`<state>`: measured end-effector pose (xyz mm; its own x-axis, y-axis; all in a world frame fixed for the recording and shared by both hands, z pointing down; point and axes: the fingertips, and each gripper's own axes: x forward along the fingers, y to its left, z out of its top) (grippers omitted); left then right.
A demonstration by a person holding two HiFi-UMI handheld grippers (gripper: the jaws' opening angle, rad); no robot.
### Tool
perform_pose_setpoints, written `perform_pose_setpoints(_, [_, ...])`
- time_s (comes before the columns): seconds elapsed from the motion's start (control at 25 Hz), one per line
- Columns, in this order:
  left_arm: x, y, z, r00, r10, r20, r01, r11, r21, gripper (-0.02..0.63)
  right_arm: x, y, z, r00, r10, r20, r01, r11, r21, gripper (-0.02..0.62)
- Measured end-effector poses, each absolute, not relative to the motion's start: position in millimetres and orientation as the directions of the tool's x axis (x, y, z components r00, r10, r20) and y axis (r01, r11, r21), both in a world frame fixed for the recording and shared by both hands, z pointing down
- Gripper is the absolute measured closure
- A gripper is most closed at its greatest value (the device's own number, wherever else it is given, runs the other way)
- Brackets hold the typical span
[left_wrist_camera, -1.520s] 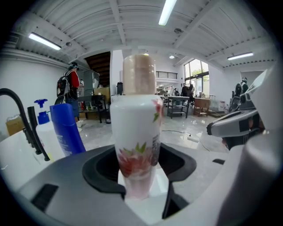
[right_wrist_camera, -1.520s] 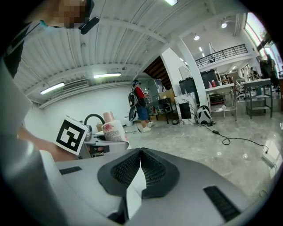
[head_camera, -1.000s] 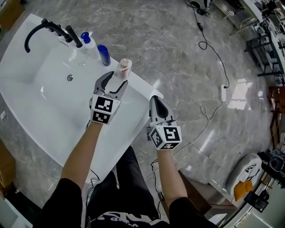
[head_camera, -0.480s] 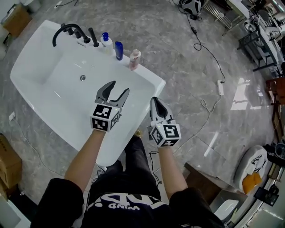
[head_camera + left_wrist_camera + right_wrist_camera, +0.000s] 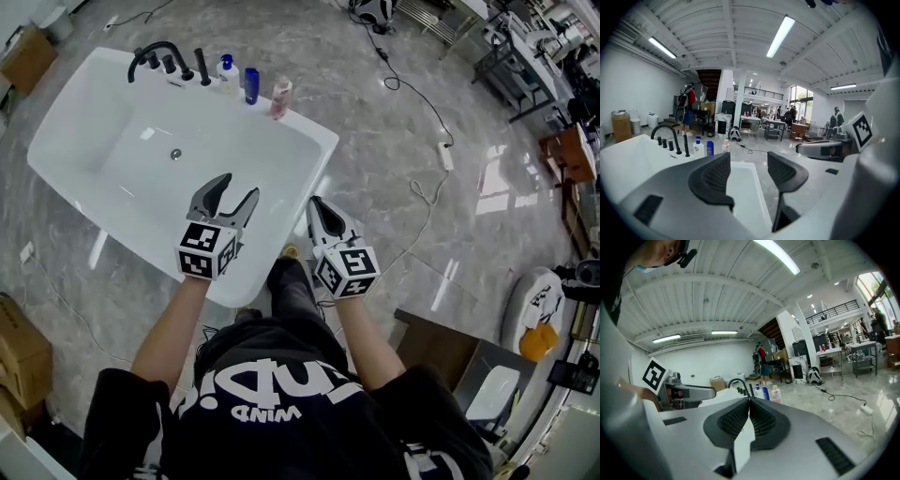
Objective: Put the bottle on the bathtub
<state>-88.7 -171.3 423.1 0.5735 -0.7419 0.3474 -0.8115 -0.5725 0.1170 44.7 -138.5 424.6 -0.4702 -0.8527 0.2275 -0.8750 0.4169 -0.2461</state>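
Pink bottle [image 5: 279, 97]: stood upright on the far rim of the white bathtub [image 5: 131, 187], at the end of a row with the blue bottle [image 5: 250, 84], the pump bottle [image 5: 225, 71] and the black faucet [image 5: 155, 58]; touched by neither gripper. Left gripper [image 5: 238, 187]: hovered over the tub's near end, jaws spread apart with nothing between them, well apart from that row. Right gripper [image 5: 315, 203]: hung just outside the tub's near corner, above the marble floor [image 5: 356, 112], jaws pressed together and empty.
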Motion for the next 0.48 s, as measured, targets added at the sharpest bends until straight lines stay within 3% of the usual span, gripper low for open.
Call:
perform_pose_setpoints(0.24, [-108,-108,403,0.609,-0.725,0.323,-0.788,-0.598,0.145,0.381,34,-76,410,-0.467,-0.857,0.219,-0.879,0.424,-0.217,0.571])
perform_pose_setpoints(0.48, [-137,-66,377,0.592,-0.757,0.276,-0.803,-0.585,0.117,0.521,32,-39,397,-0.431,-0.881,0.197,-0.893,0.386,-0.231,0.571])
